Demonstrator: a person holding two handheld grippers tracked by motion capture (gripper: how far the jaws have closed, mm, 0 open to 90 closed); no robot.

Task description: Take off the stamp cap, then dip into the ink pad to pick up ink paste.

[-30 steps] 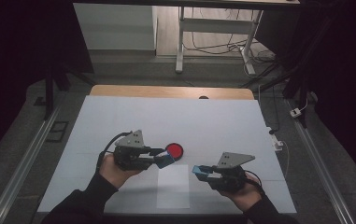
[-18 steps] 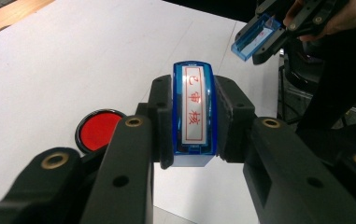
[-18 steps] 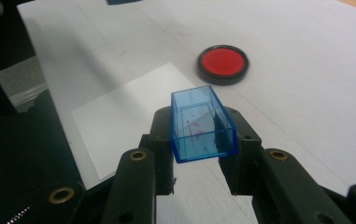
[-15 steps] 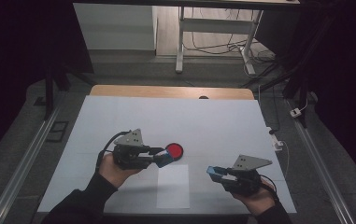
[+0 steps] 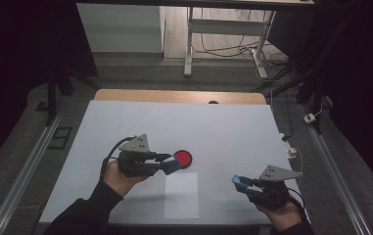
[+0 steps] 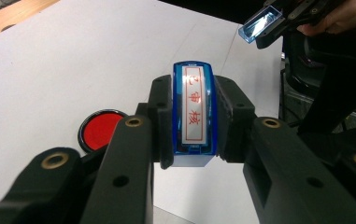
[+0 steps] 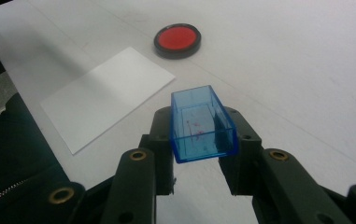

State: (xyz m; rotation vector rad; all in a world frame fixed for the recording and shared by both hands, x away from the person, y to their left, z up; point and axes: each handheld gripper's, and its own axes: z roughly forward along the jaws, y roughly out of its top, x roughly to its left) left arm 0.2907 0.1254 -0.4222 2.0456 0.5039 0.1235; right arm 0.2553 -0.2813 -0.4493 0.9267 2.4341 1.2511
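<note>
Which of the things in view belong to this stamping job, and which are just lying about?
In use:
- blue rectangular stamp, clamped in the left gripper
- clear blue plastic stamp cap, clamped in the right gripper
- round red ink pad
- white paper sheet

Lying about:
- white cable and plug beside the table
- metal desk legs beyond it

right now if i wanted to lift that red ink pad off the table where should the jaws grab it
Grip the red ink pad across its black outer rim, coming straight down from above with one jaw on each side. It is a low round disc lying flat on the table, so only the thin rim offers a hold. Its sides look free; the white paper lies apart from it.
</note>
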